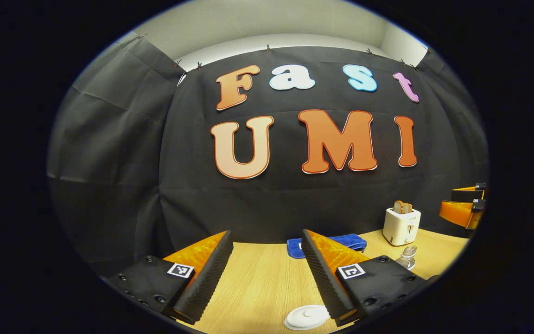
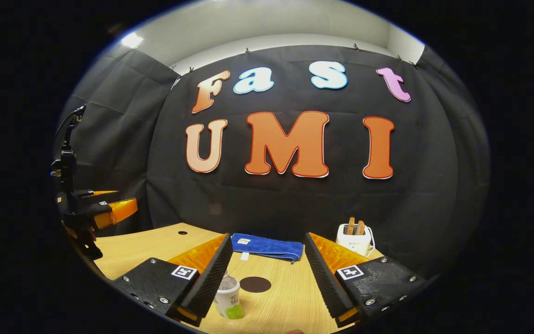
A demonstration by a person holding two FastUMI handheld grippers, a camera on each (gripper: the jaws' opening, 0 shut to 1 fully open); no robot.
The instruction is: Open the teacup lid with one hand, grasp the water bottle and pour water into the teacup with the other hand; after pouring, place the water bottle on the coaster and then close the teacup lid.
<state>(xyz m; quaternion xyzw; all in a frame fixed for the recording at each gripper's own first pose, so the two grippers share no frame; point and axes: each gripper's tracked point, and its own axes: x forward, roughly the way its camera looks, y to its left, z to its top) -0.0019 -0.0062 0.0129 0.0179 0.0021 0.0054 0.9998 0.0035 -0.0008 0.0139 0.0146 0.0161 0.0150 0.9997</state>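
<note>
Wooden table (image 1: pixel 257 283) carries the white lid (image 1: pixel 307 317), low between the left gripper (image 1: pixel 267 260)'s spread fingers. Bottle (image 2: pixel 229 297) stands by the right gripper (image 2: pixel 267 262)'s left finger, near the coaster (image 2: pixel 255 284); those fingers gape, gripping nothing.

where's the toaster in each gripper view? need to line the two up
Left gripper view: white toaster at right, on the table's far side, beyond the right finger, a slice sticking out of the top.
Right gripper view: toaster right of centre at the table's back edge, just past the right finger, two slices up.
Shared landmark: the blue towel lies left of the toaster in both views.
</note>
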